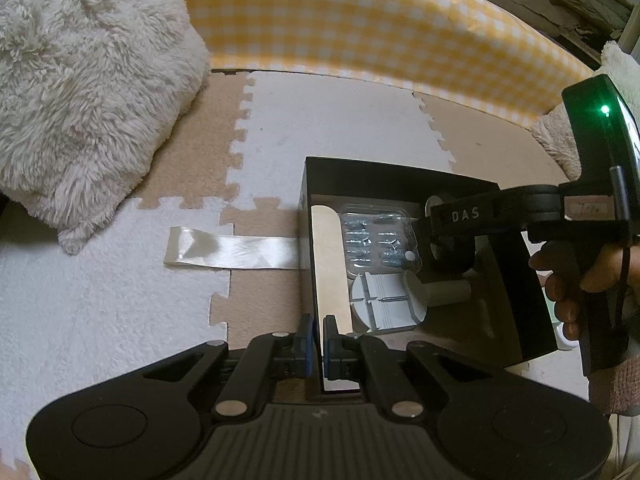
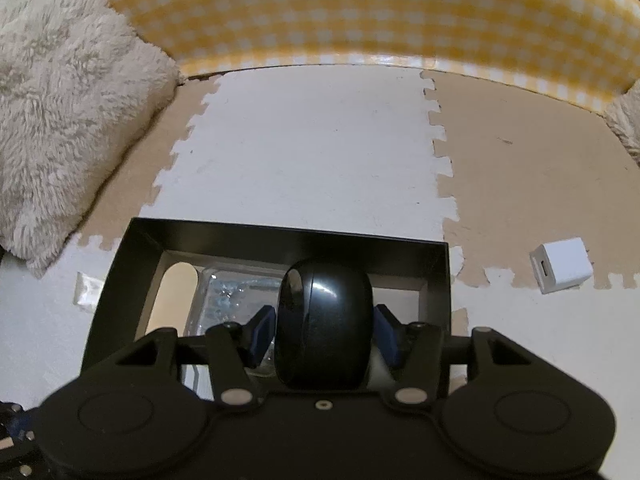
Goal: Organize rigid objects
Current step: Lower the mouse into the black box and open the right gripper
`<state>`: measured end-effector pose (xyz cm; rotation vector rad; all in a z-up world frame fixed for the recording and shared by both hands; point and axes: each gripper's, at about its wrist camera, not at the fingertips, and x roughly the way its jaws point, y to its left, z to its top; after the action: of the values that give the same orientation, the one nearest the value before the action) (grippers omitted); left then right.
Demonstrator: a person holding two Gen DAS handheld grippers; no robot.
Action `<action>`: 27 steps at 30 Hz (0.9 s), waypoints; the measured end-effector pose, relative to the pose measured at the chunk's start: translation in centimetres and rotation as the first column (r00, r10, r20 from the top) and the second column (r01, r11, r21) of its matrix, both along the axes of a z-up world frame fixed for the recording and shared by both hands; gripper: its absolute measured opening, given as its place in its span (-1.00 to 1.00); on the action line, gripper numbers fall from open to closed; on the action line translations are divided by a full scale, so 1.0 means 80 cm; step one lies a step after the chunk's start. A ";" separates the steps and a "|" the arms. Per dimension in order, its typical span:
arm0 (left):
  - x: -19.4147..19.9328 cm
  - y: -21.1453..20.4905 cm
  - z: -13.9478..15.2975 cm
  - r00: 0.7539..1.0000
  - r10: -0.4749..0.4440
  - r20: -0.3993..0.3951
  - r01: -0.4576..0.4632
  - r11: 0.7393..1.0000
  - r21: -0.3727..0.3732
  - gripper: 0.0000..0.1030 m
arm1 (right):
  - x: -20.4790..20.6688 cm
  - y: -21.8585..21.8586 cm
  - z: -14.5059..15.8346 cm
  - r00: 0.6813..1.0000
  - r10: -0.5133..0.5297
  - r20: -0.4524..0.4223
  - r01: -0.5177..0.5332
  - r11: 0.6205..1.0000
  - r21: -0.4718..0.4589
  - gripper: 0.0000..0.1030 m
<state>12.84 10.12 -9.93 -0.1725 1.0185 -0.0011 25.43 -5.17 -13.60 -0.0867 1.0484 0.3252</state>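
Observation:
A black open box [image 1: 400, 178] stands on the foam floor mat. Inside lie a clear blister pack of screws [image 1: 380, 240], a grey round tool [image 1: 386, 300], a white cylinder [image 1: 448, 292] and a beige flat stick [image 1: 328, 264]. My left gripper [image 1: 318, 340] is shut on the box's near left wall. My right gripper [image 2: 324, 332] is shut on a black rounded object [image 2: 324, 320] and holds it over the box [image 2: 280, 236]. The right gripper also shows in the left wrist view [image 1: 444, 236], reaching in from the right.
A shiny ribbon strip [image 1: 232, 254] lies left of the box. A white cube charger [image 2: 560, 266] sits on the mat to the right. Fluffy cushions [image 1: 80, 88] lie at left and far right. A yellow checked wall [image 2: 340, 12] runs along the back.

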 end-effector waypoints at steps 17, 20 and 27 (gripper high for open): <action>-0.001 0.000 0.000 1.000 0.003 0.000 -0.003 1.000 -0.006 -0.92 | -0.014 -0.023 0.030 1.000 -0.012 -0.009 0.013 0.997 0.073 0.22; -0.001 -0.001 0.000 1.000 0.003 0.000 -0.003 1.000 -0.006 -0.92 | -0.021 -0.031 0.045 1.000 -0.003 0.007 0.002 0.995 0.103 0.28; -0.001 0.001 0.001 1.000 0.011 -0.002 -0.011 1.000 -0.014 -0.92 | -0.036 -0.054 0.077 0.999 0.011 0.047 -0.019 0.986 0.164 0.61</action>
<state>12.78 10.23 -9.86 -0.1911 1.0197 0.0014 22.51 -9.50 -7.40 0.0456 0.9724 0.4205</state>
